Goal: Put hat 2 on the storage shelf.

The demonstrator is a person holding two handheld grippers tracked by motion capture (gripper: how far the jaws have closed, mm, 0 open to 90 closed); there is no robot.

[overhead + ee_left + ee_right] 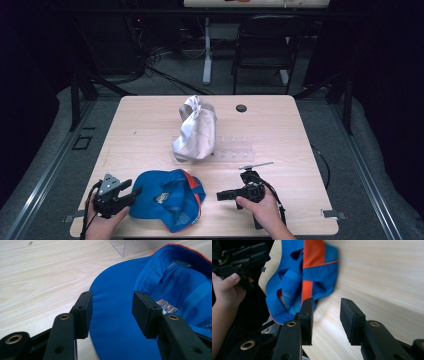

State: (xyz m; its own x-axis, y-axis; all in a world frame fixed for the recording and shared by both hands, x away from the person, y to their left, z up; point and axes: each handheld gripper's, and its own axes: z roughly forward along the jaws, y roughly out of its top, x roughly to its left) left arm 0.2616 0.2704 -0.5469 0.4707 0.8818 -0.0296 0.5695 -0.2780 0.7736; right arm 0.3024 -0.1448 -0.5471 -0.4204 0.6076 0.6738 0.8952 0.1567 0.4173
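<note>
**Both grippers closing in on the blue cap**

The blue cap is lying upside down near the front edge of the table, between the two hands, with its hollow inside and a sewn label facing up. Its brim is pointing toward the person's left and slightly toward the front edge, and the orange-trimmed back of the crown is sitting on the person's right, so the long axis is running roughly left to right across the table.

The left gripper is hovering just beside the brim; in the left gripper view its jaws are standing wide apart with the brim between and beyond them, gripping nothing. The right gripper is aiming leftward at the crown, a little apart from it; in the right gripper view its jaws are likewise parted and empty, with bare wood between them and the cap ahead.

The step in hand looks like the approach before a two-sided pickup. The next move probably calls for sliding the left jaws over the brim edge and closing, while the right gripper is advancing to pinch the crown fabric.

Farther back, a white cap is resting on a clear stand.
</note>
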